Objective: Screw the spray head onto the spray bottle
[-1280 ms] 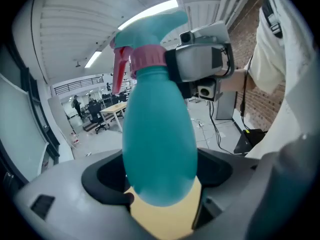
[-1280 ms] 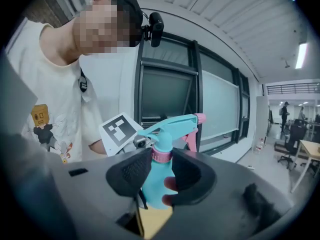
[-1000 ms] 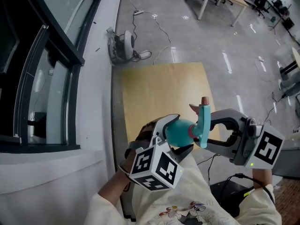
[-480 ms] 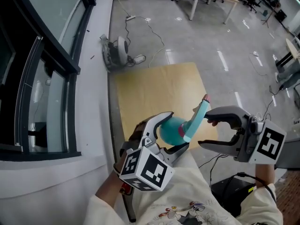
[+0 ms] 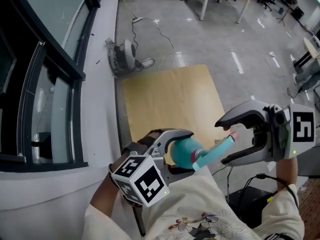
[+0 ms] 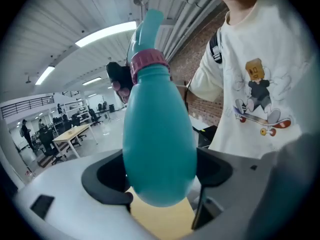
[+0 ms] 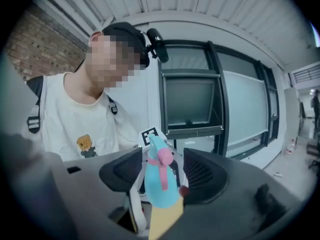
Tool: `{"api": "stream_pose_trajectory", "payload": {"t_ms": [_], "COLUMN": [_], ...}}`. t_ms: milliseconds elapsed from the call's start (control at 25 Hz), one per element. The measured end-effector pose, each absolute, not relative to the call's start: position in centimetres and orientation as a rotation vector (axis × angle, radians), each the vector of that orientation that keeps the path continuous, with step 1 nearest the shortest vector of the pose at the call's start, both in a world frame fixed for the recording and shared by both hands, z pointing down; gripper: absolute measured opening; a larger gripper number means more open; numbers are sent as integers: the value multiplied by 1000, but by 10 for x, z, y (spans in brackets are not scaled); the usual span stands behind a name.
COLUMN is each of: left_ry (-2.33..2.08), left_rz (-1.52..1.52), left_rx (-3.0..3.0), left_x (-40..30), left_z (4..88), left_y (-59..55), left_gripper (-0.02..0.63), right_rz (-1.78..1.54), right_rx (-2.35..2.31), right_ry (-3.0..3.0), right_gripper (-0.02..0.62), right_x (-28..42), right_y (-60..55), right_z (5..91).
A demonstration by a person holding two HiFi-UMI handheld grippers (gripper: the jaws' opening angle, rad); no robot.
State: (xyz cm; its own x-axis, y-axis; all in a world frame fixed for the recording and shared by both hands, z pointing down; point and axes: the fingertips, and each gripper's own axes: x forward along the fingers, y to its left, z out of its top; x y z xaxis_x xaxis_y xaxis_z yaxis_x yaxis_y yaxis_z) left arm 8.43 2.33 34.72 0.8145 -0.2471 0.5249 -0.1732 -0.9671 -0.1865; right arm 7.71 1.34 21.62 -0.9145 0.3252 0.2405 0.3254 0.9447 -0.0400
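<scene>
The teal spray bottle (image 5: 182, 151), spray head (image 5: 215, 153) on, hangs at lower centre of the head view, clamped in the left claw (image 5: 179, 151), while the right claw (image 5: 223, 141) has just been opening, its jaws apart around the nozzle.

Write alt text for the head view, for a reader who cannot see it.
Seen from above, the left gripper clamps a teal spray bottle lying sideways, its spray head pointing at the right gripper. That gripper's jaws, which have just been opening, stand apart around the head without pressing it. A wooden table lies below.
</scene>
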Motion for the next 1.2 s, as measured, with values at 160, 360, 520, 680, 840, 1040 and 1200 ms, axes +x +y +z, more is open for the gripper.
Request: {"api": "stream_pose_trajectory", "payload": {"t_ms": [160, 360, 520, 680, 840, 1040, 1200], "left_ry": [359, 358, 334, 323, 356, 329, 266], "left_rz": [-1032, -1108, -1137, -1139, -1181, -1296, -1434], "left_rx": [-2787, -2799, -2806, -2807, -2787, -2843, -2894], "left_x": [69, 63, 86, 94, 94, 80, 55], "left_z": [368, 370, 354, 343, 337, 354, 391], "left_y": [21, 13, 9, 12, 13, 17, 33], "left_gripper": [408, 408, 408, 408, 408, 408, 408], "right_rz": [-188, -329, -370, -328, -319, -463, -585], "right_rx": [-489, -584, -653, -685, -734, -761, -755], "right_ry": [-2625, -2326, -2158, -2110, -2066, -1944, -1842], "right_gripper": [244, 242, 241, 182, 133, 129, 129], "right_x": [75, 76, 77, 80, 81, 74, 54], "right_y": [20, 18, 19, 26, 29, 24, 32], "right_z": [229, 240, 244, 242, 239, 254, 287]}}
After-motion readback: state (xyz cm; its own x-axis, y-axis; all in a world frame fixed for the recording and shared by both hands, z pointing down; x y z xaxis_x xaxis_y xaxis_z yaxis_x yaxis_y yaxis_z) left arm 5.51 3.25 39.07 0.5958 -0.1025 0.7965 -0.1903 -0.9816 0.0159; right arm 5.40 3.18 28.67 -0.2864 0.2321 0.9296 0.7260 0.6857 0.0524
